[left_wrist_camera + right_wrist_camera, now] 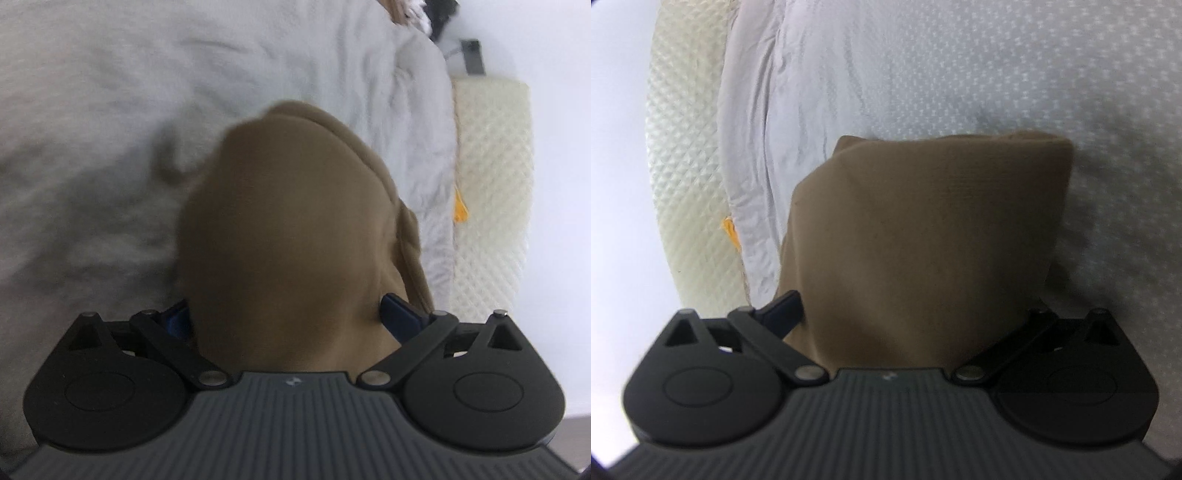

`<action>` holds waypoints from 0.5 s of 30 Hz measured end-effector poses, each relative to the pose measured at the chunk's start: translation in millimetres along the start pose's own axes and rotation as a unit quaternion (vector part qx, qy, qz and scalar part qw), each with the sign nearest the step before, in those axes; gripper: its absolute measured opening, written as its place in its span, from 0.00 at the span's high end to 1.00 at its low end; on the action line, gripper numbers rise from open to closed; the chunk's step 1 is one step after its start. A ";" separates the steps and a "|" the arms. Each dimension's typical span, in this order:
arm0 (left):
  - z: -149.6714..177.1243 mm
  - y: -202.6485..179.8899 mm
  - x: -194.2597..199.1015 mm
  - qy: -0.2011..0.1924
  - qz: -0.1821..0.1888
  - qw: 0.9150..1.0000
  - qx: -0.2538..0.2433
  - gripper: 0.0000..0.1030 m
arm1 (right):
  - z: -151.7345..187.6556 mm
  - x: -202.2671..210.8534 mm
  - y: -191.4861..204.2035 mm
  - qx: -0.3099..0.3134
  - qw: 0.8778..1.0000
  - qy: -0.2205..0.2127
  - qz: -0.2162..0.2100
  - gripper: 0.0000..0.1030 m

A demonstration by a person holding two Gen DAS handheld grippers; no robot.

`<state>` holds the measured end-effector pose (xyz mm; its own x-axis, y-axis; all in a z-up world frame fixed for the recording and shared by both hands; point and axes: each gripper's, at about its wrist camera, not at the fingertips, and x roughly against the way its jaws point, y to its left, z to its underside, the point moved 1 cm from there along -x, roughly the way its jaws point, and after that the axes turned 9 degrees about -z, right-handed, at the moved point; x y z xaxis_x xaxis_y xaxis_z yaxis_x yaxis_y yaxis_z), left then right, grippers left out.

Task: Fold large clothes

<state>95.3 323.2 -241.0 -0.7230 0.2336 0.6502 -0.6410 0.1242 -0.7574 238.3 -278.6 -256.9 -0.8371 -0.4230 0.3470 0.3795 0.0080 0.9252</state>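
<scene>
Ahead of the black tool, the folded garment is plain tan-brown; the bedsheet is pale grey, dotted; the mattress cream, diamond-quilted.

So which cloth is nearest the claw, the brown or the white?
The brown cloth, a folded bundle right in front; the white sheet lies spread beneath it.

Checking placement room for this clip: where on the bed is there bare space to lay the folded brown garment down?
Bare sheet lies beyond the folded brown garment and to its right in the right wrist view, on the dotted white bed sheet. In the left wrist view, the grey-white sheet left of it is free. It is tight toward the cream quilted mattress edge.
</scene>
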 end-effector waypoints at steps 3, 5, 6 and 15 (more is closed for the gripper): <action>2.9 -11.7 -0.2 -0.004 0.025 0.999 -0.029 0.02 | 0.9 -1.1 7.4 0.029 0.999 0.010 -0.026 0.00; 5.0 -12.4 0.5 -0.007 0.041 0.999 -0.035 0.02 | 2.9 2.2 13.6 0.055 0.997 0.014 -0.056 0.00; 5.2 -11.7 -0.2 -0.008 0.047 0.998 -0.033 0.02 | 4.9 3.6 17.3 0.068 0.995 0.014 -0.070 0.00; 5.5 -6.9 -25.9 0.003 0.004 1.000 -0.031 0.02 | 2.9 -12.7 8.8 0.077 0.995 0.020 -0.057 0.00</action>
<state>117.1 311.0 -252.2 -0.7262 0.2398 0.6443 -0.6184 0.1817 -0.7646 251.1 -270.5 -252.7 -0.8542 -0.4643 0.2341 0.2144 0.0958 0.9720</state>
